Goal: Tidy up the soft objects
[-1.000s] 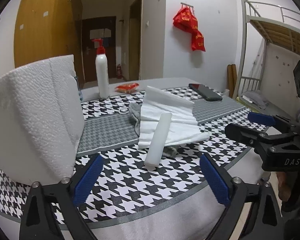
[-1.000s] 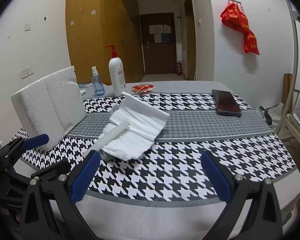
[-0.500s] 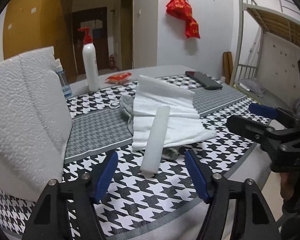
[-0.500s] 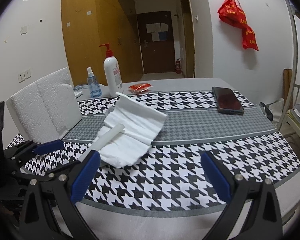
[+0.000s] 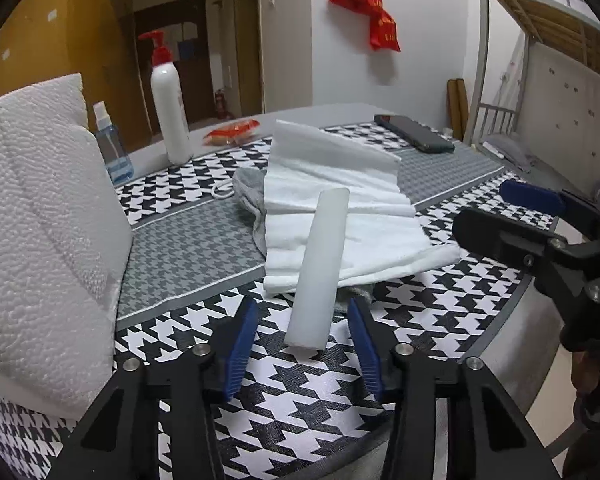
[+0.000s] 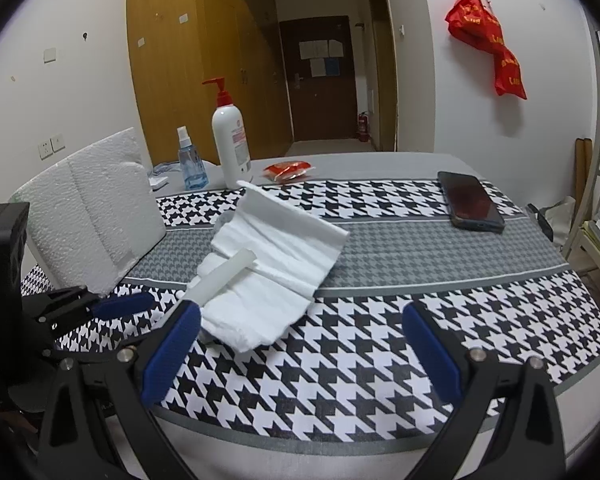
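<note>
1. Two big soft items are at risk first: white foam block (image 5: 40,216), filling the left of the left wrist view, stands on edge on the houndstooth table (image 5: 324,400) and could be tipped if the left gripper (image 5: 304,344) is swung leftward.
2. Folded white cloth (image 5: 340,216), centre of frame, lies under the foam tube (image 5: 320,268); it could be dragged or unfolded if the tube is pulled w/o being lifted clear. A grey cloth (image 5: 248,188) is tucked beneath it and may be drawn along too.
3. Foam tube: near end lies between the left gripper's blue pads, lower centre. Jaws have just been closing but a gap is seen on both sides, so nothing is clamped yet. Since only the tube's tip is bracketed, it may be squeezed out or pivot when gripped.
4. Right gripper (image 6: 300,344), bottom of its view, is held wide apart, empty, over bare table; its left finger is close to the cloth edge and could snag it.
</note>
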Tool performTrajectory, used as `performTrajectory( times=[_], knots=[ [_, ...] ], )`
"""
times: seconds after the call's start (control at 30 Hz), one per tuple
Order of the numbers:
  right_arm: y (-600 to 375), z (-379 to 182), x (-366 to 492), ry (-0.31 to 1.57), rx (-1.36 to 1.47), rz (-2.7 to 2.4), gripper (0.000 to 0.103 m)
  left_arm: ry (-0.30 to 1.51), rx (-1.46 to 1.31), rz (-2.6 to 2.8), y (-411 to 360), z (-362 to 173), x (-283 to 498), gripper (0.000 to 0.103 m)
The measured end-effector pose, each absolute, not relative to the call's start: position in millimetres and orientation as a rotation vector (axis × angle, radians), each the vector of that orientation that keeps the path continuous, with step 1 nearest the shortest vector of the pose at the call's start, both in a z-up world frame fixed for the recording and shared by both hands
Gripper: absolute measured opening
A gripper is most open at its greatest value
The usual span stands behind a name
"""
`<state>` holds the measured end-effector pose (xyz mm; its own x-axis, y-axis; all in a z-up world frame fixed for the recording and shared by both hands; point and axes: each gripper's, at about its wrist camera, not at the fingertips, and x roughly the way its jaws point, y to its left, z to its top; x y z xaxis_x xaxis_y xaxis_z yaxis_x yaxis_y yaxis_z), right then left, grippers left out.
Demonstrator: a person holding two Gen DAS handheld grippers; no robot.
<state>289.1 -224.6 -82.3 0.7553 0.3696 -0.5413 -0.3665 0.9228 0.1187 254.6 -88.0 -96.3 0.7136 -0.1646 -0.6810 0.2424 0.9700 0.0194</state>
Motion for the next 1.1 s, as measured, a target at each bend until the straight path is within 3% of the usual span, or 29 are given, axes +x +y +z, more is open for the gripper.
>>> performTrajectory(
  times=[0.1,0.17,0.33,1.0,1.1],
  knots=[
    [-223.4,-83.2,291.8,0.599,0.007,0.403,0.102,0.763,0.097,-0.233,-86.4,-98.7,258.0,0.037],
    [-221.9,-83.3,292.9,0.601,0.004,0.404,0.102,0.770,0.098,-0.241,-87.0,-99.7,258.9,0.024],
    [-218.0,-84.0,298.5,0.611,-0.001,0.408,0.102,0.787,0.089,-0.253,-87.5,-101.3,260.7,0.019],
    [-202.2,-95.0,320.9,0.698,0.064,0.493,0.102,0.778,0.062,-0.262,-85.3,-100.1,258.3,0.018],
    [-204.0,-96.9,322.6,0.714,0.090,0.499,0.090,0.775,0.065,-0.262,-85.6,-100.1,257.8,0.018]
  ],
)
